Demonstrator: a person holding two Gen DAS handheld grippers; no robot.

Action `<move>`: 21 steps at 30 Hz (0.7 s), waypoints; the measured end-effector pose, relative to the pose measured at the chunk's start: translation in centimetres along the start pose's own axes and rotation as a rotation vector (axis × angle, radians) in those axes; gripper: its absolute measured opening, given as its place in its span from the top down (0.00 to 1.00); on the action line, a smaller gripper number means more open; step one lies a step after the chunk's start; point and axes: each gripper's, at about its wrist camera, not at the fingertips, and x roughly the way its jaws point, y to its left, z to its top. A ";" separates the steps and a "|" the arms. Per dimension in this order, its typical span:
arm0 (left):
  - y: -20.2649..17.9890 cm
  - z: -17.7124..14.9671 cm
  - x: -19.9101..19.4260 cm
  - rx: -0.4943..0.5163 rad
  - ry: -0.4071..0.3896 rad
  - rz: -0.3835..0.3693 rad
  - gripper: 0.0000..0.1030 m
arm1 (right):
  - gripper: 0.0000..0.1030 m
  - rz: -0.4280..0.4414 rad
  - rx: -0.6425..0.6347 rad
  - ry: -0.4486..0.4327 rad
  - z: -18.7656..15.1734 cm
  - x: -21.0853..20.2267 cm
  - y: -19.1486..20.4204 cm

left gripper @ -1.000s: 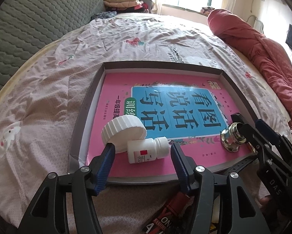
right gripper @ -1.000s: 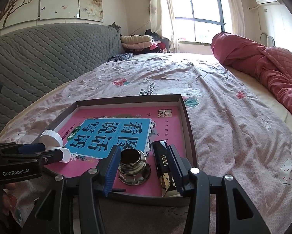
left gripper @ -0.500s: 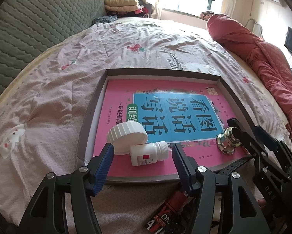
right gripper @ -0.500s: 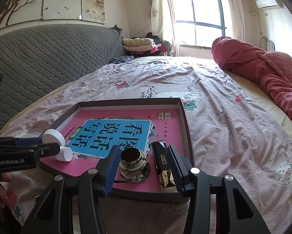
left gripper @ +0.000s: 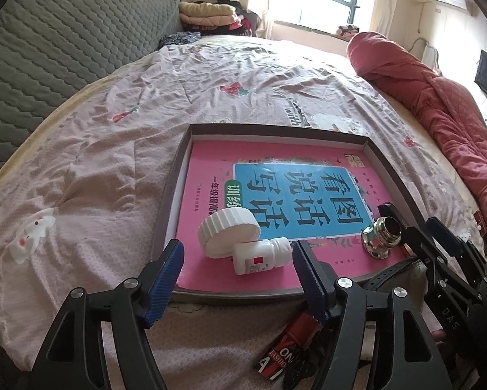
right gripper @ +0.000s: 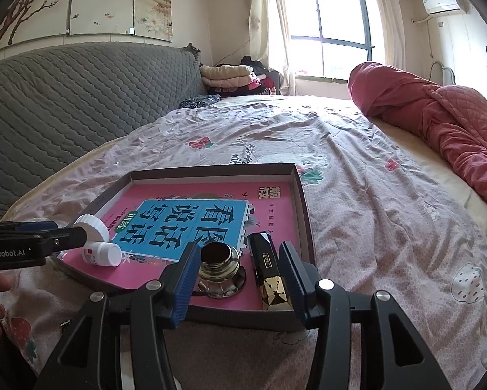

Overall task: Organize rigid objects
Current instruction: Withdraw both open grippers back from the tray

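A shallow brown box [left gripper: 334,129] [right gripper: 303,201] lies on the bed with a pink and blue book [left gripper: 276,169] [right gripper: 191,224] flat inside. On the book lie a white round lid [left gripper: 227,232] [right gripper: 92,224], a small white pill bottle [left gripper: 259,256] [right gripper: 101,253], a shiny metal knob [left gripper: 380,235] [right gripper: 219,263] and a black and gold lipstick case [right gripper: 269,269]. My left gripper [left gripper: 238,265] is open, its fingers either side of the bottle at the box's near edge. My right gripper [right gripper: 240,269] is open, its fingers flanking the knob and the case.
A red and black packet [left gripper: 285,347] lies on the bedspread under the left gripper. A rolled red quilt [right gripper: 438,117] runs along the right side. A grey padded headboard [right gripper: 80,97] is on the left. Folded clothes [right gripper: 230,76] are stacked at the far end.
Both grippers have drawn back and risen a little from the box. The objects stay where they were. Both stay open.
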 end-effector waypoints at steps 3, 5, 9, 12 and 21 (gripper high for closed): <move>0.3 0.0 -0.6 -0.002 -0.006 -0.001 0.31 | 0.51 -0.002 -0.004 -0.007 0.0 -0.4 0.1; 0.4 -0.1 -1.0 -0.003 -0.012 -0.003 0.31 | 0.51 -0.006 -0.005 -0.013 0.0 -0.7 0.2; 0.3 -0.2 -1.7 -0.002 -0.021 -0.010 0.31 | 0.51 -0.011 0.001 -0.024 -0.1 -1.5 0.2; 0.1 -0.4 -2.3 0.005 -0.024 -0.016 0.31 | 0.51 -0.021 0.005 -0.032 -0.2 -2.1 0.2; 0.2 -0.6 -4.2 0.017 -0.047 -0.024 0.31 | 0.51 -0.032 0.014 -0.059 -0.5 -4.6 0.6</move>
